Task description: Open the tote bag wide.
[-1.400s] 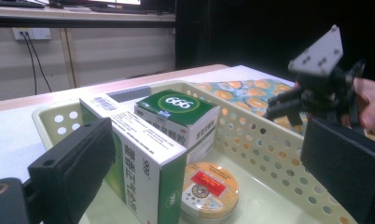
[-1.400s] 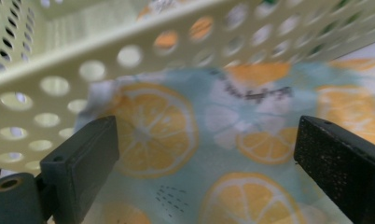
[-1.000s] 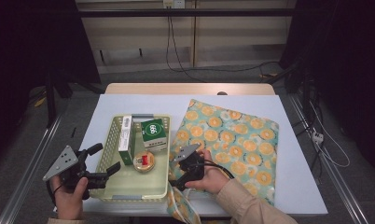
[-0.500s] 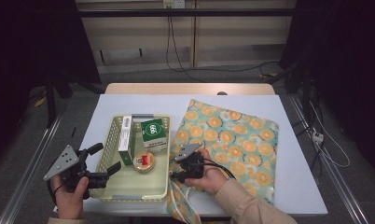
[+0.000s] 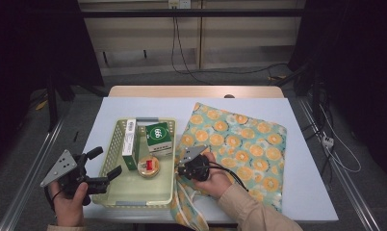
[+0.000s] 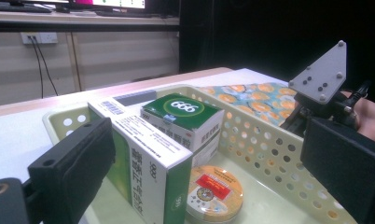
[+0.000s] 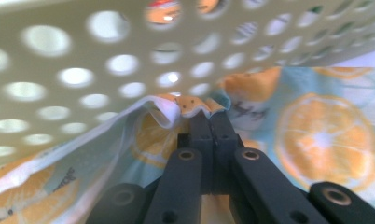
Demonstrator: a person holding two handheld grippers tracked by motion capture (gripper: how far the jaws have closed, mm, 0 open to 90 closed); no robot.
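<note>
A teal cloth with orange slices (image 5: pixel 239 144) lies spread on the right of the white table, its near-left corner hanging over the front edge. My right gripper (image 5: pixel 179 169) sits at the cloth's left edge, beside the basket. Its jaws have just been closing and are now shut on a fold of the cloth (image 7: pixel 181 105) at the right gripper (image 7: pixel 209 116) tips, close against the perforated basket wall (image 7: pixel 106 56). My left gripper (image 5: pixel 107 162) is held open at the basket's left side, with nothing between the left gripper (image 6: pixel 206 163) jaws.
The pale green basket (image 5: pixel 134 202) holds a green "666" box (image 5: pixel 159 137), a tall white-and-green box (image 5: pixel 129 144) and a round tin (image 5: pixel 148 167). Bare white tabletop lies behind the basket and to the right of the cloth. The other hand's grey plate (image 6: pixel 321 74) shows beyond the basket rim.
The right gripper's jaws have come together on the cloth's edge beside the basket. Both hands have stayed where they were.
</note>
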